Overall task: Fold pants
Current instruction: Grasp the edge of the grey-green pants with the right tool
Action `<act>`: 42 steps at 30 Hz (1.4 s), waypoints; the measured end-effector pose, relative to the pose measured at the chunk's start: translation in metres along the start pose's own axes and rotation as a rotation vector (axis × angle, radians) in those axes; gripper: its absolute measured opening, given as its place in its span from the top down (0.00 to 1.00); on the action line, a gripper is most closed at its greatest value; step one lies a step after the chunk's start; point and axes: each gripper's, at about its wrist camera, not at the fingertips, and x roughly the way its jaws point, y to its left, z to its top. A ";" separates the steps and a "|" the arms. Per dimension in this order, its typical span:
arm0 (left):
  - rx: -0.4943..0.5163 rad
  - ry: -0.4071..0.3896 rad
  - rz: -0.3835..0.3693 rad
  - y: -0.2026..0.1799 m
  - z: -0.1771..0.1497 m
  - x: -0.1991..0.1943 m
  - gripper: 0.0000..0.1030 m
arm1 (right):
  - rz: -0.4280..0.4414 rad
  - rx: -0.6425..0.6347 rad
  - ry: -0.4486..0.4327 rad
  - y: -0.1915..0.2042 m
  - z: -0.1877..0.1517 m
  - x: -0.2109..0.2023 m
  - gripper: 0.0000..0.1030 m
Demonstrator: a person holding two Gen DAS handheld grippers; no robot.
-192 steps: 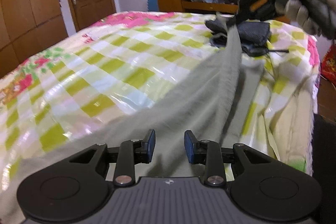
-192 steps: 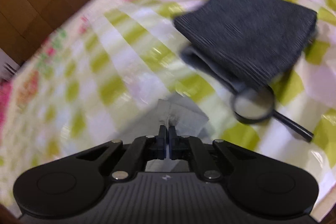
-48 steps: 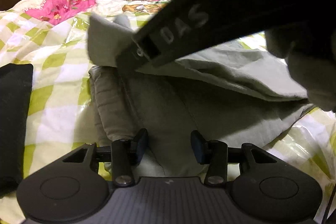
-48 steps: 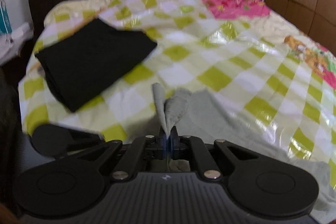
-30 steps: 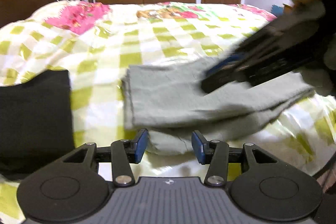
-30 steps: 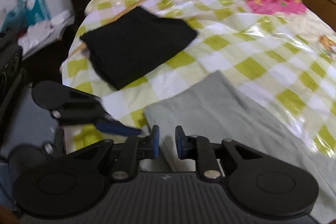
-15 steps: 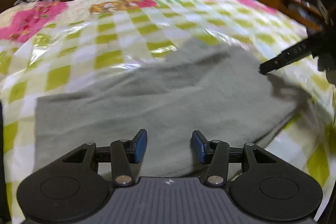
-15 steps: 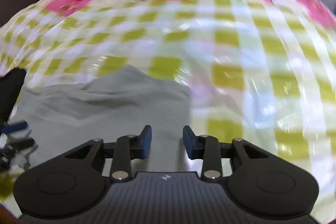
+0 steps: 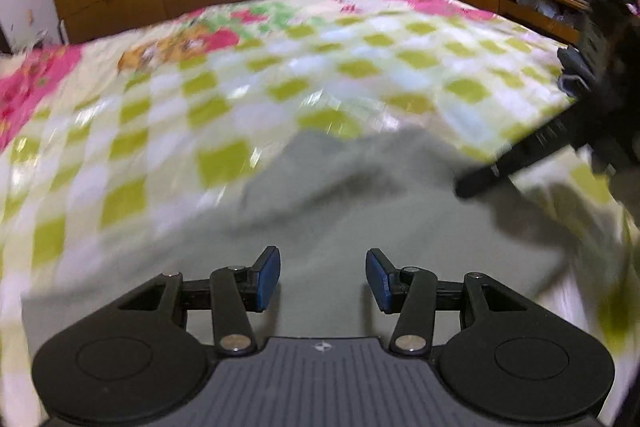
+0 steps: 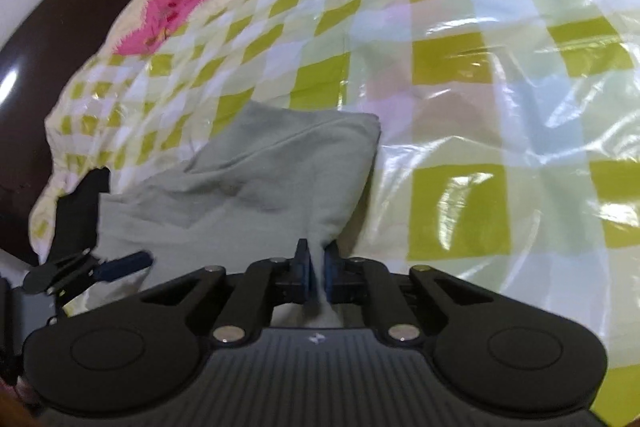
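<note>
Pants (image 10: 256,195): grey-green, lying partly folded on the checked bedspread (image 10: 460,75), near the bed's edge; bulk spread flat, one corner lifted off the bed.
Left-wrist view of pants (image 9: 360,211): broad flat panel directly under and ahead of the fingers, far edge humped; picture blurred, seams not readable.
Right gripper (image 10: 316,269): fingers pressed together on a thin tongue of the grey cloth, pinching the near corner of the fold; cloth runs up from the pinch to the raised corner.
Left gripper (image 9: 322,279): fingers spread wide, nothing between them, hovering low over the flat cloth; contact with the fabric not clear.
Same tool from the other side (image 10: 116,265): blue pad at the left margin of the pants, apart from the pinched corner.
Black item (image 10: 80,203): dark folded piece just beside the pants' left end, partly hidden.
Handling, as a judgement: light, limp, no stiffness; sags and drapes from any single hold, likely to slide easily on the glossy plastic-looking cover.
Where to hold: at corners or along a doubled edge, both layers together; a second pinch by the free tool at the opposite corner of the same edge likely needed to keep the fold square.
Risk: one layer slipping from the pinch, or the whole piece dragging across the slick cover rather than folding.
</note>
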 end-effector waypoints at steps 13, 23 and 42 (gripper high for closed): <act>0.090 0.015 0.083 -0.052 0.055 0.101 0.39 | -0.145 0.010 -0.057 -0.067 0.007 -0.062 0.91; 0.121 0.067 0.051 -0.069 0.013 0.033 0.39 | -0.053 0.085 -0.078 -0.089 -0.014 -0.083 0.77; 0.102 0.003 0.045 -0.066 -0.022 -0.002 0.38 | -0.025 0.175 -0.068 -0.076 -0.017 -0.074 0.94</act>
